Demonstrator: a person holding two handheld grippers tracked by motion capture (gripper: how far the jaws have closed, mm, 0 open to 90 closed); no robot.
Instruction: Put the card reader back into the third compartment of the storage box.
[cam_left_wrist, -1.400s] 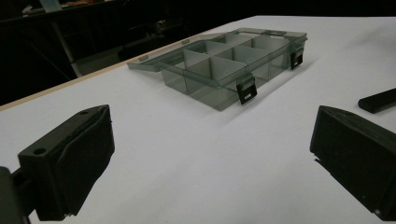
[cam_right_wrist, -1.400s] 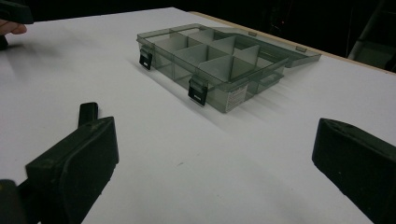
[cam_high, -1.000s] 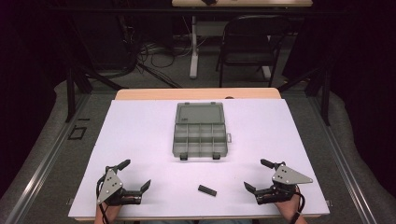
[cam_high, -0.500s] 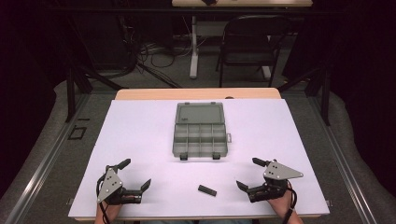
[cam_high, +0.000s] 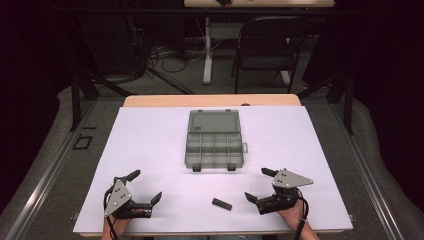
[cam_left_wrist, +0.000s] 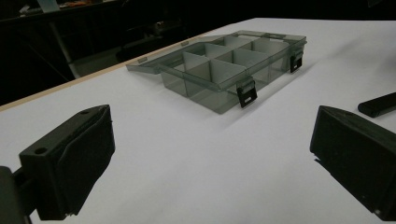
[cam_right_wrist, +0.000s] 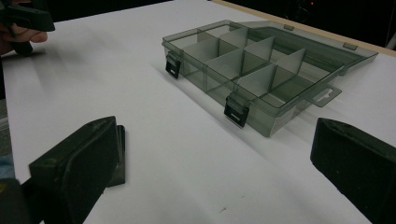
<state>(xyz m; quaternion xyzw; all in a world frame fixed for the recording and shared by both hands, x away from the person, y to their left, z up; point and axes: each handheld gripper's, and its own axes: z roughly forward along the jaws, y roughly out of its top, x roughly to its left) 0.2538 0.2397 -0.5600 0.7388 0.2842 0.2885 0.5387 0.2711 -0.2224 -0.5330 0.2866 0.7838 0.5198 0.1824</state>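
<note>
A smoky clear compartment box (cam_high: 212, 142) lies open mid-table, its lid laid flat behind it and its several cells empty. A small black bar (cam_high: 221, 203) rests on the white sheet near the front edge. My right gripper (cam_high: 256, 184) stands open just right of the bar, with nothing between its jaws. My left gripper (cam_high: 146, 185) is open at the front left, well clear of the bar. The left gripper view has the box (cam_left_wrist: 224, 65) ahead and the bar (cam_left_wrist: 378, 103) at far right. In the right gripper view the box (cam_right_wrist: 261, 65) is ahead and the bar (cam_right_wrist: 121, 158) peeks from behind a jaw.
The white sheet (cam_high: 150, 140) covers the wooden table (cam_high: 210, 100), with bare room around the box. A chair (cam_high: 267, 47) and cables stand on the floor beyond the far edge. The other hand's gripper (cam_right_wrist: 23, 18) shows at top left of the right gripper view.
My right gripper has slid left toward the black bar. The left gripper, the box and the bar have stayed put.
</note>
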